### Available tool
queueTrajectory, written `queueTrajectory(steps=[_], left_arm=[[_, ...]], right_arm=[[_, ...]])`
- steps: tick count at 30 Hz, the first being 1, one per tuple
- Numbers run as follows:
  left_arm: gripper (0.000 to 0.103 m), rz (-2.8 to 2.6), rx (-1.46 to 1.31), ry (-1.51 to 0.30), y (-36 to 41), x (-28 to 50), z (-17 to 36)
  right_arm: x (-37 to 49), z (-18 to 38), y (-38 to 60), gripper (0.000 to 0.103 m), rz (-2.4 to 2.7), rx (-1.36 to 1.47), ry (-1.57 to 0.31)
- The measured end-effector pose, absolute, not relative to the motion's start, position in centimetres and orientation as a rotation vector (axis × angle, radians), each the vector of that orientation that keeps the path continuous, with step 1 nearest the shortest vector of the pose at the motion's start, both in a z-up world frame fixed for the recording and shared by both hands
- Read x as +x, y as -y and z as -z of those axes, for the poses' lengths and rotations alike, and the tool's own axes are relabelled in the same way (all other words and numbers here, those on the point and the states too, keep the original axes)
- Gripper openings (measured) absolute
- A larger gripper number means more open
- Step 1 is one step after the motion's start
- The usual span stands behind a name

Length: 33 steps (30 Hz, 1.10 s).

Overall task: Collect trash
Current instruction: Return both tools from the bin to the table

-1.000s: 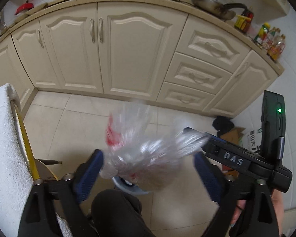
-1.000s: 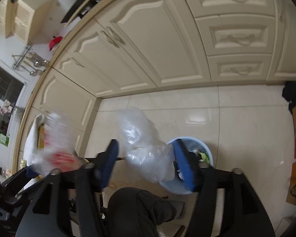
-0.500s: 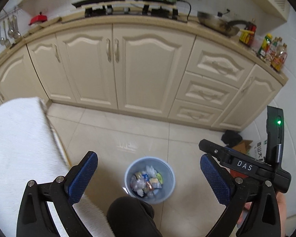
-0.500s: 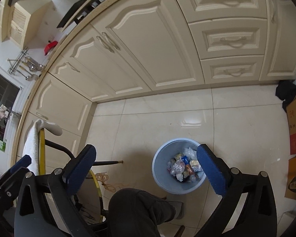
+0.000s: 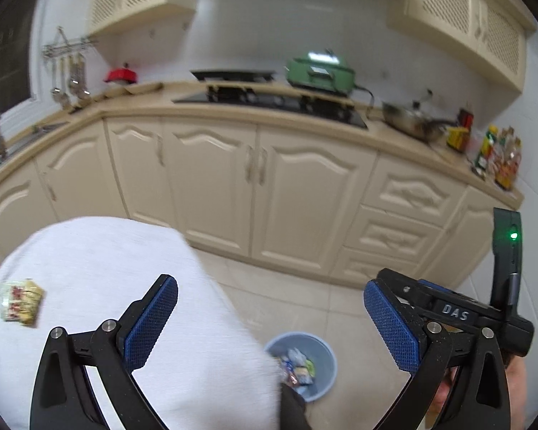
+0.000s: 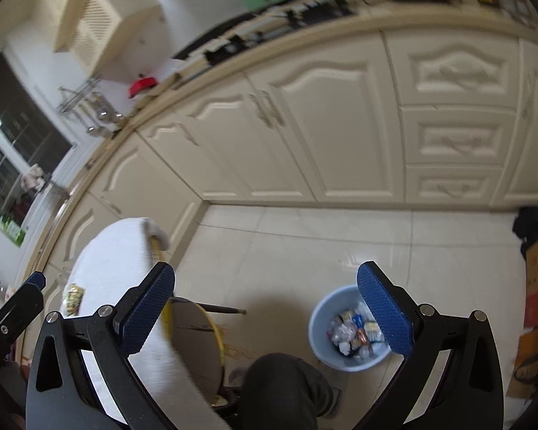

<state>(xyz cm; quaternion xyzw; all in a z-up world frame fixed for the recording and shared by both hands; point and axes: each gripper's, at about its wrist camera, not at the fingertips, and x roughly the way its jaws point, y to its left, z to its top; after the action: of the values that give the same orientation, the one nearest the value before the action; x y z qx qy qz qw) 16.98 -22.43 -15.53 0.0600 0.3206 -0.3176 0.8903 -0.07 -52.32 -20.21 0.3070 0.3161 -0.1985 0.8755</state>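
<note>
Kitchen counter now fills both tilted-up views (bin lower), left claw and right claw still wide, empty.

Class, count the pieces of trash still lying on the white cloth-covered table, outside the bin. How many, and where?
1: a snack packet near the far left edge of the cloth. The grippers cover part of the cloth, so more may be hidden.

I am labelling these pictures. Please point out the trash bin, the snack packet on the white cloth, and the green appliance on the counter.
trash bin (image 6: 317, 326): right wrist view, left rim.
snack packet (image 5: 19, 304): left wrist view, wrapper middle.
green appliance (image 5: 319, 71): left wrist view, front of body.
</note>
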Motion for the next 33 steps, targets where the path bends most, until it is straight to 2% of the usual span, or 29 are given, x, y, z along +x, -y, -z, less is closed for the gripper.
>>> queueTrajectory(steps=[19,33], left_arm=[[0.102,0.305,-0.078,-0.518,-0.2,8.3,10.5],[0.102,0.133,-0.174,-0.478,-8.3,4.6,10.3]], right_arm=[[8.6,11.6,34.1,0.103,0.126,0.362,-0.583],[13.2,8.8,22.8,0.103,-0.025,0.197,-0.532]])
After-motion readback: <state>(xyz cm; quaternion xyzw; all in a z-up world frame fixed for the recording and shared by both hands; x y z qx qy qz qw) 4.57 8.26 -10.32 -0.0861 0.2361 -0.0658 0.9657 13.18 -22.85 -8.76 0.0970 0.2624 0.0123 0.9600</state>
